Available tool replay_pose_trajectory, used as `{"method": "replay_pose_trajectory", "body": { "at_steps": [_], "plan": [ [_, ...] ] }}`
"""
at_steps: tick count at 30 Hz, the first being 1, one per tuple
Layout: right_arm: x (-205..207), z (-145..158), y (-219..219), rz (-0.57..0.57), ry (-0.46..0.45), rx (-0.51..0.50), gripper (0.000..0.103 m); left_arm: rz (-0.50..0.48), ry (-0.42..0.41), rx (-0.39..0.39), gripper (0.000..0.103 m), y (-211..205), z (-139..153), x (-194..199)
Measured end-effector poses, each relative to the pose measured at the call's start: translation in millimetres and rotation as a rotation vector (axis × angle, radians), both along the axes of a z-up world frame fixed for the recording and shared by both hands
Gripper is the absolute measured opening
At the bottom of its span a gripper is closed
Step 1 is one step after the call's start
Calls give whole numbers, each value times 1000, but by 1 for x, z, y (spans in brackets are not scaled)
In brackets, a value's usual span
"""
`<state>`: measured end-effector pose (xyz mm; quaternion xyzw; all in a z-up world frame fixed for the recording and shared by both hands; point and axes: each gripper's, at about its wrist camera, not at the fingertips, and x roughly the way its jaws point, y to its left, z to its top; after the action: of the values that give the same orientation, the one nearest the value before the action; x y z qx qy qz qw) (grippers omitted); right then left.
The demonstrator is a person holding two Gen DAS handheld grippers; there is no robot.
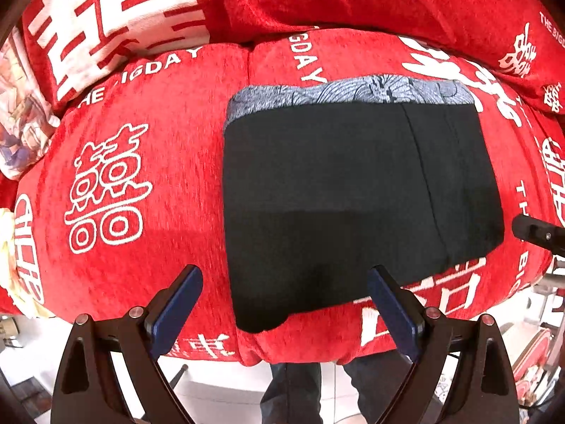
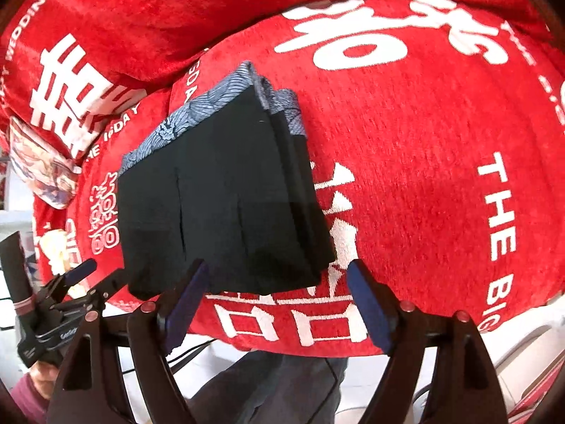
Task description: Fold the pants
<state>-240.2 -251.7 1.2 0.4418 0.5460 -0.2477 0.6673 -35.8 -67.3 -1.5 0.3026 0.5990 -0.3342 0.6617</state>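
Pants: I see the black pants [image 1: 346, 190] folded into a compact rectangle, lying flat on the red cover [image 1: 141, 254]. The right wrist view shows stacked layers at the right edge of the fold [image 2: 226, 190].
Waistband: grey-blue band with a dark line pattern [image 1: 353, 92] runs along the far edge of the pants; in the right wrist view it wraps round the far corner [image 2: 247, 81].
Left tool: my left tool [image 1: 284, 300] has its jaws spread wide and holds nothing. Blue pads [image 1: 176, 304] face inward. The tips sit over the near edge of the pants; I cannot tell if they touch the cloth.
Right tool: my right tool [image 2: 277, 293] is likewise spread wide and empty, at the near right corner of the pants. Its dark tip shows at the right margin of the left wrist view [image 1: 533, 229], just beside the pants.
Writing, cover: white print reads "THE BIGDAY" in several places [image 1: 141, 77], partly creased; "THE BIG" runs down the right side [image 2: 498, 212]. "WEDDING" appears at the far left edge [image 2: 33, 17]. Large white Chinese double-happiness style characters [image 1: 106, 187] are scattered over it.
Cushion: a pale printed cushion [image 1: 21, 113] lies at the left, behind the red cover.
Floor: light tiles [image 1: 219, 385] below the edge of the cover.
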Motion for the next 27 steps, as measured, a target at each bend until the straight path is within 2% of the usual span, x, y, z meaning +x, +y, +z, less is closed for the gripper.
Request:
{"method": "replay_pose_trajectory", "body": {
  "at_steps": [2, 3, 9, 15, 20, 27],
  "plan": [
    [7, 5, 10, 21, 29, -40, 96, 12, -1, -9, 103, 5, 2, -1],
    [9, 8, 15, 30, 41, -59, 98, 19, -3, -13, 103, 9, 3, -1],
    [26, 25, 37, 67, 69, -146, 98, 25, -15, -25, 103, 21, 13, -4],
    [39, 43, 60, 115, 132, -300, 98, 35, -37, -27, 103, 31, 23, -7],
    [43, 51, 68, 112, 163, -258, 98, 47, -39, -36, 103, 36, 37, -8],
    [34, 72, 73, 41, 162, -201, 98, 54, -86, -53, 103, 42, 67, -8]
  ]
}}
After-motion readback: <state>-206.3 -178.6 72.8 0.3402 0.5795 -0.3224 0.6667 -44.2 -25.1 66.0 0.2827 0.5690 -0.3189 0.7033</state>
